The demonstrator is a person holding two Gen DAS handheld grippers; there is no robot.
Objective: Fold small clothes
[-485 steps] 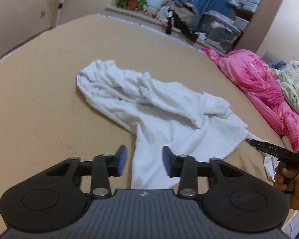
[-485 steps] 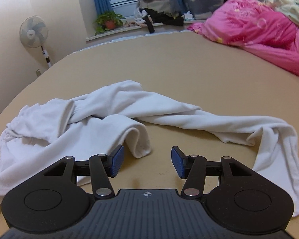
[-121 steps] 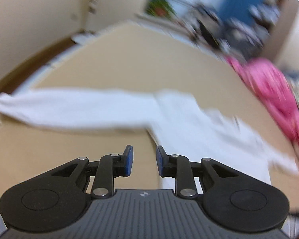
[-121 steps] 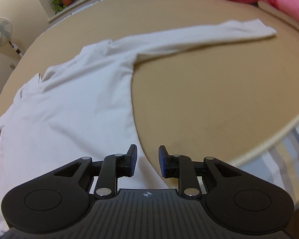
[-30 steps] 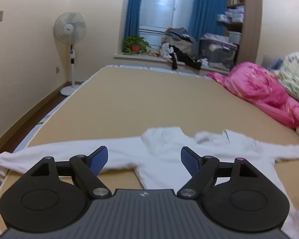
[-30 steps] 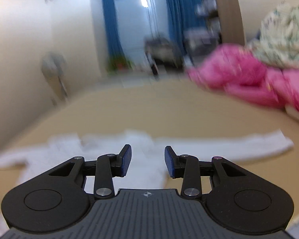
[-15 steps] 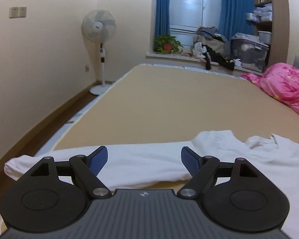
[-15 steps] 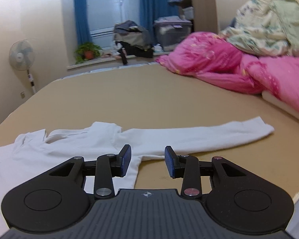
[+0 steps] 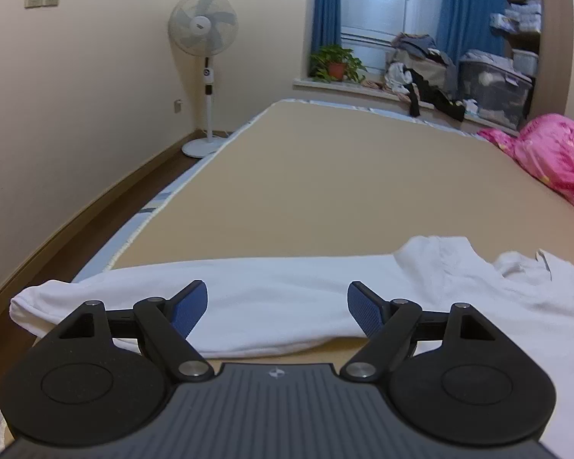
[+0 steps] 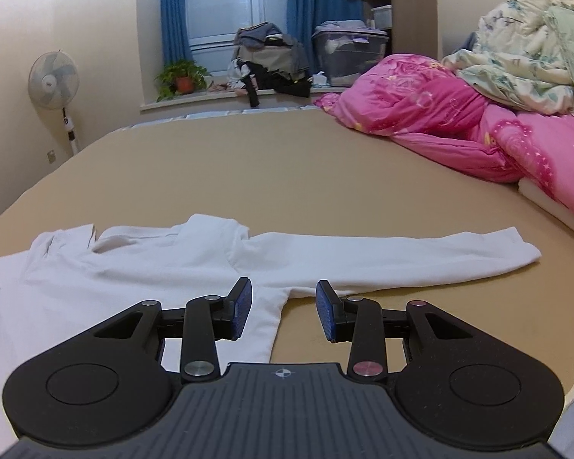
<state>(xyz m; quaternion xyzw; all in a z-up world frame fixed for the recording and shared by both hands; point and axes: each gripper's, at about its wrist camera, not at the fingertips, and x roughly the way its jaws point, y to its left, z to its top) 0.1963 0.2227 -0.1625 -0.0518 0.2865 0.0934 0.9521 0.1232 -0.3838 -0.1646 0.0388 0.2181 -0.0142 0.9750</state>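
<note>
Shirt (image 9: pixel 459 290) spread flat on the bed (image 9: pixel 325 176), sleeves out.
Left tool (image 9: pixel 277 308) is held wide open, right tool (image 10: pixel 284 313) half open, both empty; the left cuff at the bed's edge could be dragged off if pinched carelessly.

**Shirt now spread flat; left jaws wider**

White shirt (image 10: pixel 141 267), a crumpled heap w/ twisted sleeves at the start, now lies flat on the tan bed (image 10: pixel 287 168), sleeves stretched out to both sides. Left gripper (image 9: pixel 277 308) jaws, nearly together a few sec ago, now stand wide apart, nothing btwn them; over the last sec its view slides from shirt body to the sleeve (image 9: pixel 229 298), which now fills lower centre of frame. Right gripper (image 10: pixel 283 308) view, blurred a sec ago, is sharp; sleeve cuff (image 10: pixel 516 252) now at right of frame.
</note>
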